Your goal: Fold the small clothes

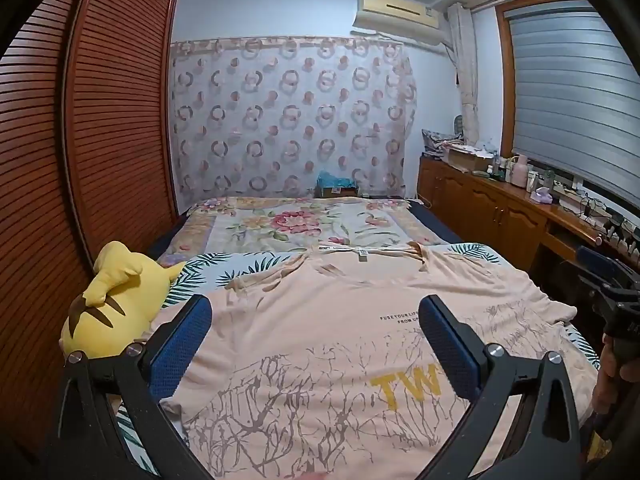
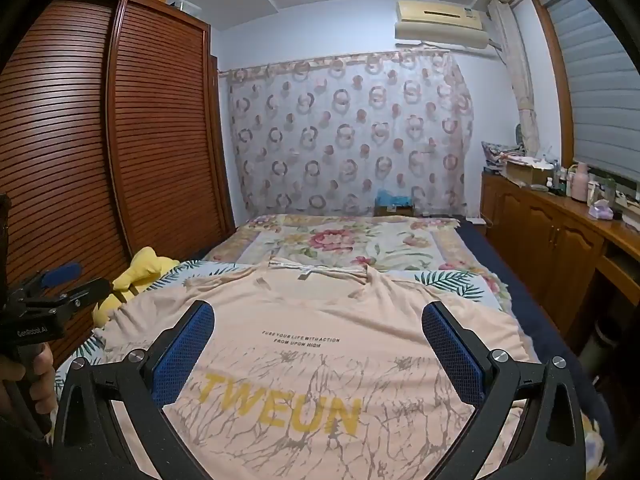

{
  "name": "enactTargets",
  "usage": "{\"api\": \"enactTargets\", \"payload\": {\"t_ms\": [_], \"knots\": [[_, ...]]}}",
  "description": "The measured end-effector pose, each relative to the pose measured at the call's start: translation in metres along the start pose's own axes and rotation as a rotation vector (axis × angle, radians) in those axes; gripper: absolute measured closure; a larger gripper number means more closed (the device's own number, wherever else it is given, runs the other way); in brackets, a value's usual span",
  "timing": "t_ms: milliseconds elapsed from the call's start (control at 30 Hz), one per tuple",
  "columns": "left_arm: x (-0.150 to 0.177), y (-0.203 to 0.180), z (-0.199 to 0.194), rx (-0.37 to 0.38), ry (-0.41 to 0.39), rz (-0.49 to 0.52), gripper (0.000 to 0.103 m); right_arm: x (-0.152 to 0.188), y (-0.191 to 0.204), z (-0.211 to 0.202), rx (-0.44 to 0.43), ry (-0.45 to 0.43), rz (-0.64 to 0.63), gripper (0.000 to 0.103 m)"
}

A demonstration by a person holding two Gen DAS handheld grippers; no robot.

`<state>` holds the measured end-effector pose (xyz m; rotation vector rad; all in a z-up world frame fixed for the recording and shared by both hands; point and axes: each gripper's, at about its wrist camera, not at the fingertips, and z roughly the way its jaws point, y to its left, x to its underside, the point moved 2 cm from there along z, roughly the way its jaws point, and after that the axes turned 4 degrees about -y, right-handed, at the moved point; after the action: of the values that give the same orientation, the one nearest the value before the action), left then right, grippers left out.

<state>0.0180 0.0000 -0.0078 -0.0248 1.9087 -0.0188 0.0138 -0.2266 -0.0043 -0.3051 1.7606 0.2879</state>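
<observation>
A peach T-shirt [image 1: 320, 320] with a yellow "TWEUN" print and brown branch pattern lies spread flat, front up, on the bed, collar at the far end. It also shows in the right wrist view [image 2: 320, 320]. My left gripper [image 1: 316, 312] is open and empty, held above the shirt's left half. My right gripper [image 2: 318, 318] is open and empty above the shirt's middle. The right gripper also shows at the right edge of the left wrist view [image 1: 612, 280], and the left gripper at the left edge of the right wrist view [image 2: 52, 284].
A yellow plush toy [image 1: 116, 300] lies at the shirt's left on the leaf-print sheet [image 1: 248, 264]. A floral blanket [image 1: 296, 220] covers the far bed. A louvred wardrobe [image 1: 100, 120] stands left; a wooden cabinet [image 1: 500, 208] with clutter runs along the right.
</observation>
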Motion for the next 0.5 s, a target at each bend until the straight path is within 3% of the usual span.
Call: {"api": "enactTargets", "payload": {"t_ms": [500], "knots": [[0.0001, 0.0001, 0.0003, -0.001, 0.006, -0.001, 0.0, 0.0049, 0.0036, 0.0037, 0.003, -0.001, 0.0, 0.0]]}}
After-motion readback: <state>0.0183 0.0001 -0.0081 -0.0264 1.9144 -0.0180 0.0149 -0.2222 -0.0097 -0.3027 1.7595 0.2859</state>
